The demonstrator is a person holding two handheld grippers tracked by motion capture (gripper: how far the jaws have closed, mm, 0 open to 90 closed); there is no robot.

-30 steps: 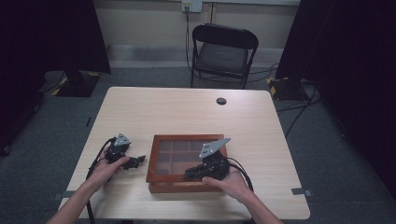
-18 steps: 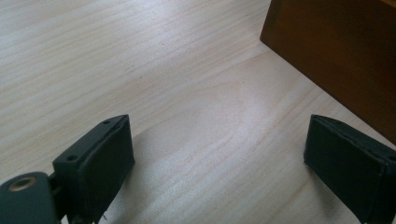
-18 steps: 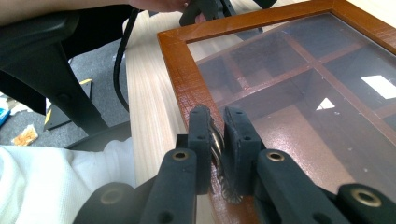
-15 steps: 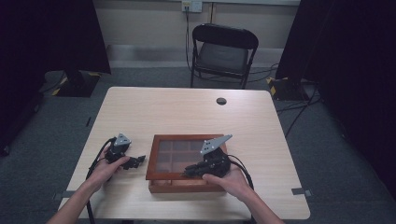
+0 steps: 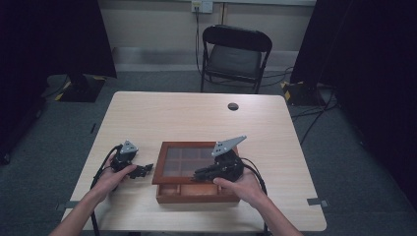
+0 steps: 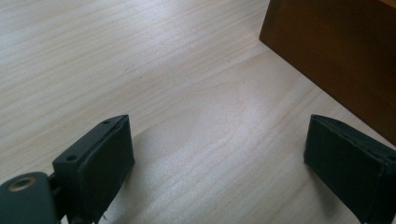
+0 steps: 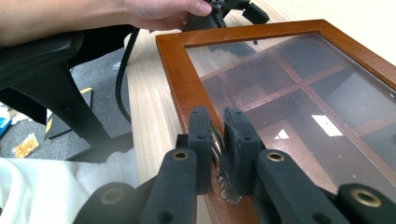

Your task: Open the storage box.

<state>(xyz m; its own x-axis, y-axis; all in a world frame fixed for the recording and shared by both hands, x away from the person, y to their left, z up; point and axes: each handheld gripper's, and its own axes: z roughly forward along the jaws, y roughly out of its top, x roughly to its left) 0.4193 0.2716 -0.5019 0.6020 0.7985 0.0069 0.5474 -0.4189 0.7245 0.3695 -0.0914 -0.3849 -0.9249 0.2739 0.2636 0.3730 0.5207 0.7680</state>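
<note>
High view, one wooden box [image 5: 196,192] near table's [image 5: 196,115] front edge, glass lid [image 5: 194,162] raised, right gripper [image 5: 200,174] at lid front, left gripper [image 5: 145,169] just left of box, left gripper view, jaws wide apart over bare table, box side [image 6: 336,51] ahead, right gripper view, jaws clamped on lid's metal latch [image 7: 219,156], two grippers, open tabletop beyond.

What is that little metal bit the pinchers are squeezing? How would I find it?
Find the wooden box on the table. Its glass lid has a brown frame. On the frame's near edge sits a small ridged metal handle, pinched by the right gripper; it is the only metal piece there.
</note>
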